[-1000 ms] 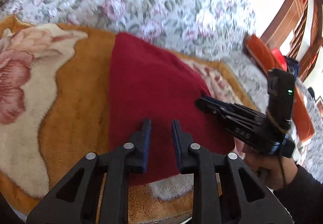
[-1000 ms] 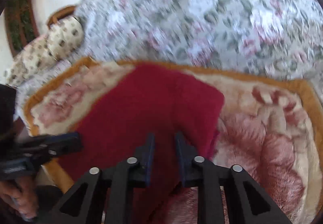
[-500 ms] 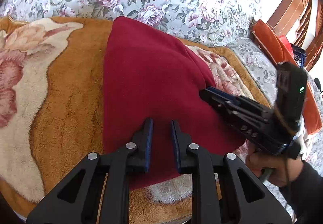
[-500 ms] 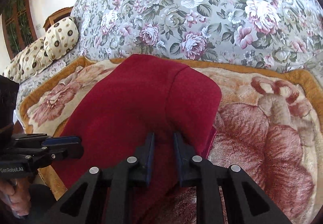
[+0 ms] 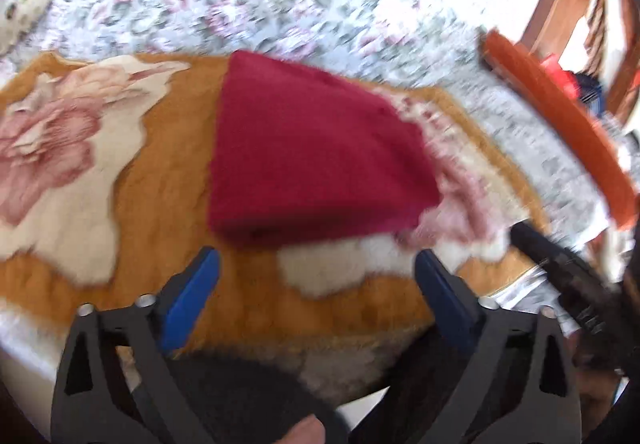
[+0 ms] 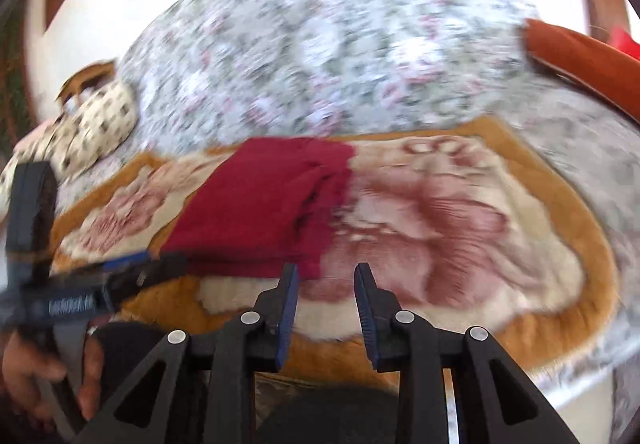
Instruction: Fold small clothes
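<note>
Red folded garment (image 5: 316, 152) flat on blanket (image 5: 160, 180); left gripper (image 5: 316, 284), right gripper (image 6: 326, 292) just spread, empty, off near edge

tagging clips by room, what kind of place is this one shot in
Most likely a bedroom at home. The folded red garment lies on a plush orange rose-patterned blanket spread over a floral bedspread, with a spotted pillow by a wooden headboard.

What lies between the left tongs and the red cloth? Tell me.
Only bare blanket, in the left wrist view: the open left tongs stand clear of the red cloth.
</note>
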Demonstrator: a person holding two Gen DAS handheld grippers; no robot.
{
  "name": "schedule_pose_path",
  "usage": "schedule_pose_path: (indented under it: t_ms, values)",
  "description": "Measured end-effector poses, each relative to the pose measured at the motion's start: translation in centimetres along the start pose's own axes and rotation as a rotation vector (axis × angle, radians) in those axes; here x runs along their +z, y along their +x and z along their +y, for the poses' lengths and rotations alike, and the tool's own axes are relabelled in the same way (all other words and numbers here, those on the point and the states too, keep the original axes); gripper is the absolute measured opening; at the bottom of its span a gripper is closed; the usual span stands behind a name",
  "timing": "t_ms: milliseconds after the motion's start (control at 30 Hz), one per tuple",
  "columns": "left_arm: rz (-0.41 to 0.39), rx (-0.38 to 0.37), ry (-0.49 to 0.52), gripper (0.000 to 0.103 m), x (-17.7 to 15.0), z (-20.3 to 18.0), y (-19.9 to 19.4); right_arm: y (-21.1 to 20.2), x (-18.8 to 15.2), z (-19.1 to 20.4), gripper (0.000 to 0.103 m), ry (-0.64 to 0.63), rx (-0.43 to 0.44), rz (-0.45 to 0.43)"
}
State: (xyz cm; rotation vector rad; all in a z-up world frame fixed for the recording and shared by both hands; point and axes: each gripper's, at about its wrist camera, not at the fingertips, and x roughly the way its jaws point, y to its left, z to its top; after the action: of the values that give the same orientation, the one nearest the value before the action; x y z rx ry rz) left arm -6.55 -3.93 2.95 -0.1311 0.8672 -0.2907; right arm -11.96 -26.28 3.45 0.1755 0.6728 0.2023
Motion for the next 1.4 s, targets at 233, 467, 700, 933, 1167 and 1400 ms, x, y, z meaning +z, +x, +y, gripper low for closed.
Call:
schedule_pose_path:
  t_ms: [233, 467, 700, 933, 1167, 1400]
  values:
    - [-0.081, 0.187, 0.12, 0.102, -2.2, -2.7, -2.2, -1.8, -1.3, 1.2, 0.027, -0.062, -0.043, 0.0]
    - [-0.067, 0.191, 0.13, 0.102, -2.2, -2.1, -1.6, -0.9, -1.5, 1.8, 0.027, -0.098, -0.062, 0.038]
    - [-0.071, 0.197, 0.112, 0.102, -2.1, -1.6, -1.8, -0.3, -1.6, 2.3, 0.027, -0.123, -0.081, 0.064]
    - [-0.082, 0.159, 0.123, 0.102, -2.1, -1.8, -2.0, -0.3, -1.6, 2.5, 0.027, -0.125, -0.082, 0.066]
    - [-0.084, 0.174, 0.096, 0.102, -2.2, -1.2, -2.2, -0.3, -1.7, 2.5, 0.027, -0.122, -0.078, 0.062]
    - [-0.082, 0.168, 0.091, 0.102, -2.3, -1.0, -2.0, -0.6, -1.6, 2.4, 0.027, -0.117, -0.065, 0.053]
